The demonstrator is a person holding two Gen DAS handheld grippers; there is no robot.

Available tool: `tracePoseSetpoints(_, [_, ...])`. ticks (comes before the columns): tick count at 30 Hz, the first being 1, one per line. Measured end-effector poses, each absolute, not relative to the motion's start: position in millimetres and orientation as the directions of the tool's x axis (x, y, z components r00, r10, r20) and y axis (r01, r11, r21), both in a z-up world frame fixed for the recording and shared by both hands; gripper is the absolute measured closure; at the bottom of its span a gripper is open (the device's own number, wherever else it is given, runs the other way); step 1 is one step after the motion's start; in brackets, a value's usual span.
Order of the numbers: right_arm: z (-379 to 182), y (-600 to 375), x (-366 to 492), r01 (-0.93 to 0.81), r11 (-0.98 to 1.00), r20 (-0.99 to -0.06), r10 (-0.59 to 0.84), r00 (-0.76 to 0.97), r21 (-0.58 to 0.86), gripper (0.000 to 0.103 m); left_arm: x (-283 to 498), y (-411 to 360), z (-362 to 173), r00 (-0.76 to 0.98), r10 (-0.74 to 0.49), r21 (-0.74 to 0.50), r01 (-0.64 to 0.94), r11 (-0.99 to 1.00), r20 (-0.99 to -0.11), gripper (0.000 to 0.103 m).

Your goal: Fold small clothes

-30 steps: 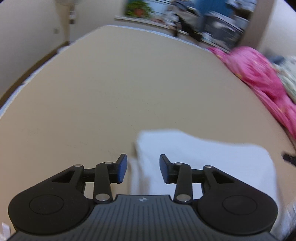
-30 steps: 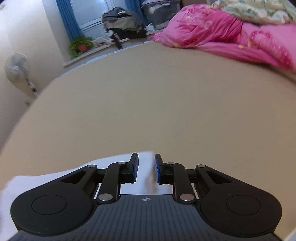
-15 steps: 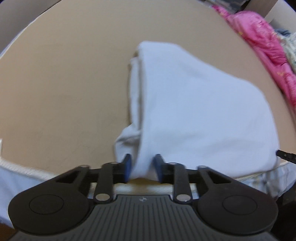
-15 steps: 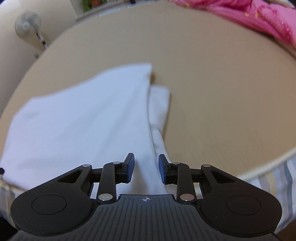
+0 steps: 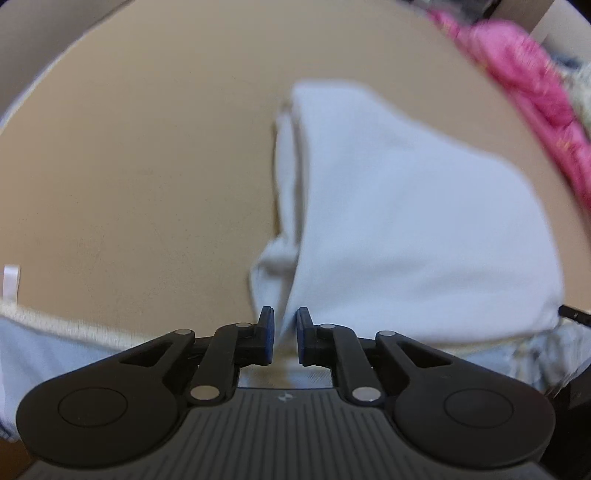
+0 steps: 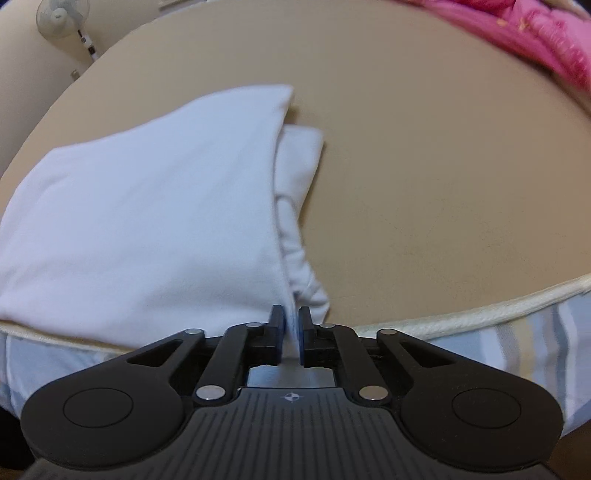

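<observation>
Now I am closing both jaws on the near corners of the white garment (image 5: pixel 406 221), the left claw (image 5: pixel 282 338) and right claw (image 6: pixel 291 338) each pinching cloth at the mattress (image 6: pixel 443 166) edge directly ahead, so next I judge a matched lift and forward fold.

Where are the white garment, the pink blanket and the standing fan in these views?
white garment (image 6: pixel 155 206): right wrist view, on its flat top layer.
pink blanket (image 5: pixel 517 74): left wrist view, on its bunched upper fold.
standing fan (image 6: pixel 61 16): right wrist view, on its round head.
</observation>
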State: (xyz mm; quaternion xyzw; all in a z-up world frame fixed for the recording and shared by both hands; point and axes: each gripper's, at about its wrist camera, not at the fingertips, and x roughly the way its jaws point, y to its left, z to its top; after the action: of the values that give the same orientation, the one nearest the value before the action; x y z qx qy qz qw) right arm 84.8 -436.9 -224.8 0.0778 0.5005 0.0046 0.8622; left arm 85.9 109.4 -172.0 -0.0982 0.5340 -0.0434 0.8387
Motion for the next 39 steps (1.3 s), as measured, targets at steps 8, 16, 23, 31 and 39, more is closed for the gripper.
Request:
tracePoseSetpoints(8, [-193.4, -432.2, 79.6, 0.047, 0.984, -0.743, 0.100, 0.662, 0.175, 0.077, 105.4, 127.4, -173.0, 0.463, -0.221, -0.303, -0.109, 0.947, -0.858, 0.054])
tracePoseSetpoints(16, [-194.3, -411.8, 102.5, 0.000, 0.980, -0.736, 0.151, 0.660, 0.201, 0.075, 129.9, 134.9, -188.5, 0.434, -0.270, -0.367, -0.158, 0.917, -0.860, 0.041])
tracePoseSetpoints(23, [-211.3, -398.0, 119.2, -0.047, 0.985, -0.789, 0.162, 0.593, 0.167, 0.073, 140.6, 126.1, -209.7, 0.394, -0.253, -0.332, -0.146, 0.932, -0.884, 0.035])
tracePoseSetpoints(31, [-227.8, -400.0, 129.1, -0.045, 0.993, -0.853, 0.116, 0.509, 0.108, 0.072, 135.6, 107.7, -217.2, 0.425, -0.181, -0.251, -0.115, 0.961, -0.887, 0.036])
tracePoseSetpoints(39, [-213.1, -415.9, 121.7, -0.012, 0.989, -0.812, 0.128, 0.569, 0.147, 0.072, 126.5, 94.2, -214.9, 0.464, -0.197, -0.268, -0.092, 0.959, -0.864, 0.078])
